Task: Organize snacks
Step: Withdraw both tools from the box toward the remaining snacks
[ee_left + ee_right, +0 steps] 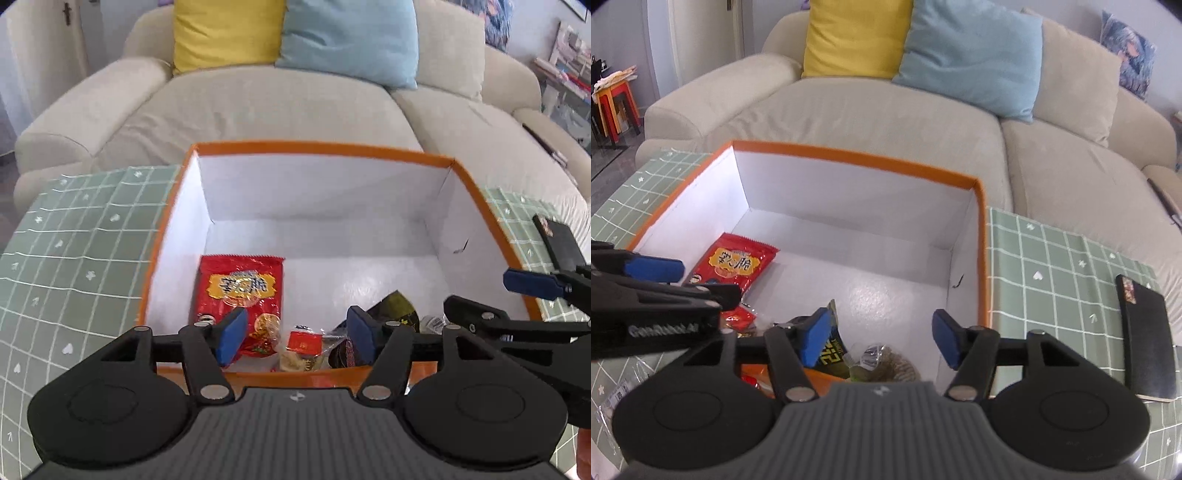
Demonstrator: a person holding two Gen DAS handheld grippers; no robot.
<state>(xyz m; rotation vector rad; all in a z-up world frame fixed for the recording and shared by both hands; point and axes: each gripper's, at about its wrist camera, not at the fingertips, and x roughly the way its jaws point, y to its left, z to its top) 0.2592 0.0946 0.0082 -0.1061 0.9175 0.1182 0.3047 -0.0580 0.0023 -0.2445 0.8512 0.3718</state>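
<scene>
An orange box with a white inside (317,149) (849,155) stands on the green grid tablecloth. In it lie a red snack packet (240,291) (738,264), a small red-labelled snack (303,341), a black and yellow packet (395,308) (833,349) and a clear-wrapped snack (882,360). My left gripper (297,339) is open and empty above the box's near wall. My right gripper (879,341) is open and empty over the box's near right part; it also shows in the left wrist view (532,288).
A black flat box (1145,332) (561,243) lies on the tablecloth (1052,258) right of the orange box. A beige sofa (886,107) with yellow and blue cushions stands right behind the table. A clear wrapper (617,398) lies at the near left.
</scene>
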